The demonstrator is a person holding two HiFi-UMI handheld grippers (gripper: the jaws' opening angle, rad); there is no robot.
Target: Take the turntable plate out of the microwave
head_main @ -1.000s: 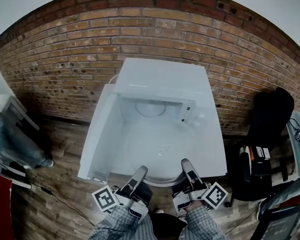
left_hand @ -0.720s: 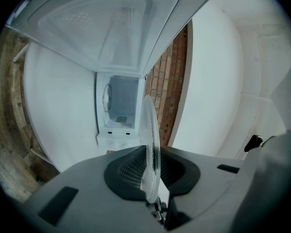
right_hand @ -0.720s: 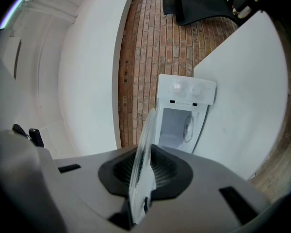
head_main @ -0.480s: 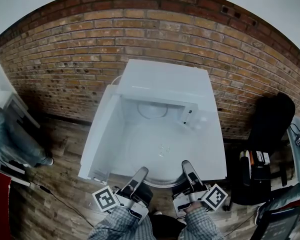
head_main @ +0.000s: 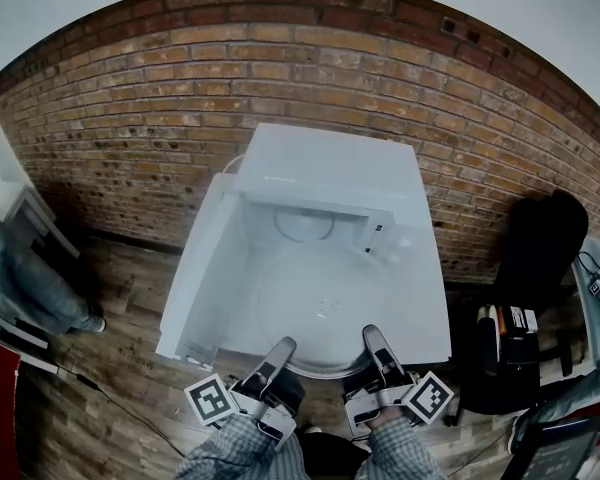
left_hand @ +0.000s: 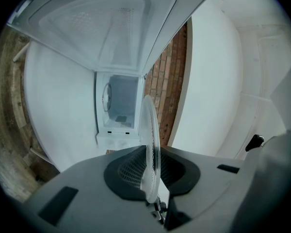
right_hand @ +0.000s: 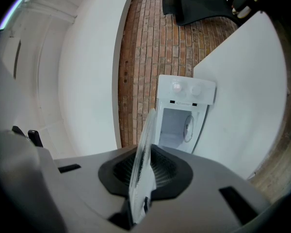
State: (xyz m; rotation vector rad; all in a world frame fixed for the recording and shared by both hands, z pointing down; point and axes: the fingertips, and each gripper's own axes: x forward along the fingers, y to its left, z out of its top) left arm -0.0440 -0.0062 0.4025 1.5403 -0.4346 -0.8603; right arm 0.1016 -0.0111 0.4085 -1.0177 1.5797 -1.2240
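**Turntable plate** [head_main: 318, 308]: one. A clear, round glass disc with a shallow raised rim. It is found outside the microwave [head_main: 325, 168], lying flat over the white table [head_main: 425, 298] in front of the open cavity. Its near rim is carried past the table's front edge. Whether it rests on the table or is held just above it cannot be told.

**Handling, as judged:** The plate is taken to be stiff, weighty for its thinness, smooth and likely slippery. It would be chipped or shattered if knocked or dropped. It is best held at the rim, at two spots set apart, and kept level so that it is not levered out of the pinch.

**Left gripper** [head_main: 280, 351]: one. It is clamped on the near rim, left of centre. In the left gripper view the glass [left_hand: 149, 144] is seen edge-on, pinched between the ribbed black pads [left_hand: 128, 168].

**Right gripper** [head_main: 372, 338]: one. It is clamped likewise on the near rim, right of centre, with the glass [right_hand: 144, 152] pressed between its pads [right_hand: 167, 173].

**Microwave:** one, white.
- One door [head_main: 192, 278] is swung open to the left.
- One control panel [right_hand: 186, 89] with two knobs is noted.
- One roller ring [head_main: 300, 223] lies on the cavity floor.

**Surroundings:** one brick wall [head_main: 130, 98], one black chair [head_main: 540, 238] well apart at the right, and a wood floor [head_main: 110, 368].
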